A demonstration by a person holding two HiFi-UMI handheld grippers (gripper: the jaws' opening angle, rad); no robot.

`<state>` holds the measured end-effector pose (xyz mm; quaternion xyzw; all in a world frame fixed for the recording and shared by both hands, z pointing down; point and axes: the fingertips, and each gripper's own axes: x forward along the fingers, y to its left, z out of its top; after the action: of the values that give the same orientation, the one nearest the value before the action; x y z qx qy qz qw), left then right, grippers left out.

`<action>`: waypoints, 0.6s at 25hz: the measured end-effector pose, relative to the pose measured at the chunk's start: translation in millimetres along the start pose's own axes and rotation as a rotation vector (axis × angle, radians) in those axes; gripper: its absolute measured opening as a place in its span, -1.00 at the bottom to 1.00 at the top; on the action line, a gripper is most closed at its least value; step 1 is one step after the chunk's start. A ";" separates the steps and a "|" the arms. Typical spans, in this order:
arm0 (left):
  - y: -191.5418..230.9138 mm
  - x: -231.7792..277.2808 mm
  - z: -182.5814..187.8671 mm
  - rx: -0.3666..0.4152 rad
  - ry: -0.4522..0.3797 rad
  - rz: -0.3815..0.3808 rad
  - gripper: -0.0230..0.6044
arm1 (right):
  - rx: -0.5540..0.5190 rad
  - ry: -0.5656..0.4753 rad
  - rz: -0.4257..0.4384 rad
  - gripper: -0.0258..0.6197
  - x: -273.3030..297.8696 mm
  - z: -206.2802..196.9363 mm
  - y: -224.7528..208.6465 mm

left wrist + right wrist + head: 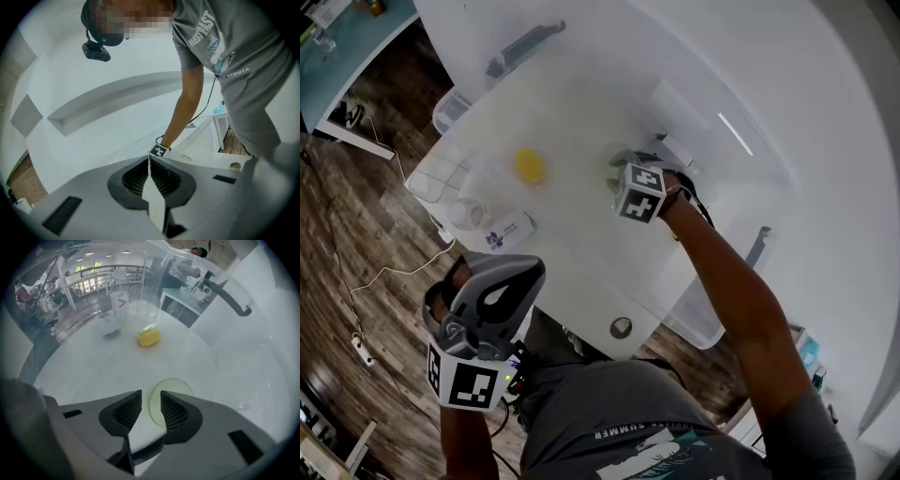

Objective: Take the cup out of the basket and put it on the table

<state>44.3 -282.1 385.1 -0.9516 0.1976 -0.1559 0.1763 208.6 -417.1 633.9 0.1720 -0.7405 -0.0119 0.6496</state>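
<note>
A pale green cup (171, 398) stands upright on the white surface, seen from above. Its near rim lies between the jaws of my right gripper (151, 398), which is open; the pads do not press on it. In the head view the cup (616, 167) shows just beyond the right gripper (628, 180) and its marker cube. A clear plastic basket (442, 111) sits at the table's left end. My left gripper (492, 295) hangs off the table's near-left corner, shut and empty, and in its own view the left gripper (149, 161) points up at the person.
A yellow object (529, 166) lies left of the cup, also visible as the yellow object (149, 337). A white bottle (508, 232) and a clear cup (467, 214) lie near the table's left edge. Clear bin walls with dark handles (228, 295) rise around. A round table hole (621, 327) is near me.
</note>
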 end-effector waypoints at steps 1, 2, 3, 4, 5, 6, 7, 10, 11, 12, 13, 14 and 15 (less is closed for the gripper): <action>0.0 0.2 -0.5 -0.001 0.001 0.000 -0.90 | -0.007 0.015 -0.001 -0.52 3.0 -1.3 -0.5; -0.3 0.6 -0.8 0.000 0.003 -0.001 -0.90 | -0.017 0.031 -0.001 -0.58 5.4 -2.8 -0.5; -0.8 0.9 -0.7 0.002 0.005 -0.002 -0.90 | -0.030 0.047 0.002 -0.69 7.1 -4.3 0.4; -1.5 1.3 -0.4 0.004 0.007 -0.004 -0.90 | -0.041 0.060 0.007 -0.76 7.9 -5.3 1.9; -2.1 1.6 0.0 0.007 0.008 -0.005 -0.90 | -0.047 0.066 0.012 -0.81 7.7 -5.5 3.6; -2.9 1.8 0.6 0.011 0.010 -0.005 -0.90 | -0.048 0.065 0.015 -0.83 5.9 -4.9 5.2; -3.7 2.0 1.3 0.016 0.012 -0.005 -0.90 | -0.048 0.059 0.013 -0.83 2.5 -3.3 6.2; -6.1 1.4 3.6 0.031 0.018 0.002 -0.90 | -0.055 0.022 -0.020 -0.83 -15.2 6.7 4.6; -7.2 0.8 4.6 0.036 0.019 0.004 -0.90 | -0.058 0.007 -0.038 -0.83 -23.3 11.0 3.1; -8.3 0.2 5.9 0.041 0.021 0.007 -0.90 | -0.060 -0.008 -0.057 -0.83 -32.6 15.4 1.7; -9.5 -0.5 7.7 0.047 0.024 0.009 -0.90 | -0.062 -0.025 -0.077 -0.83 -43.3 20.1 0.6; -10.8 -1.2 9.9 0.051 0.025 0.010 -0.90 | -0.063 -0.046 -0.098 -0.83 -55.4 25.4 -0.2; -12.1 -1.9 12.6 0.056 0.026 0.012 -0.90 | -0.063 -0.068 -0.119 -0.83 -68.4 30.7 -0.5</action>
<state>51.2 -267.4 378.3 -0.9430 0.2010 -0.1727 0.2011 185.6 -405.3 563.5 0.1948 -0.7498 -0.0798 0.6273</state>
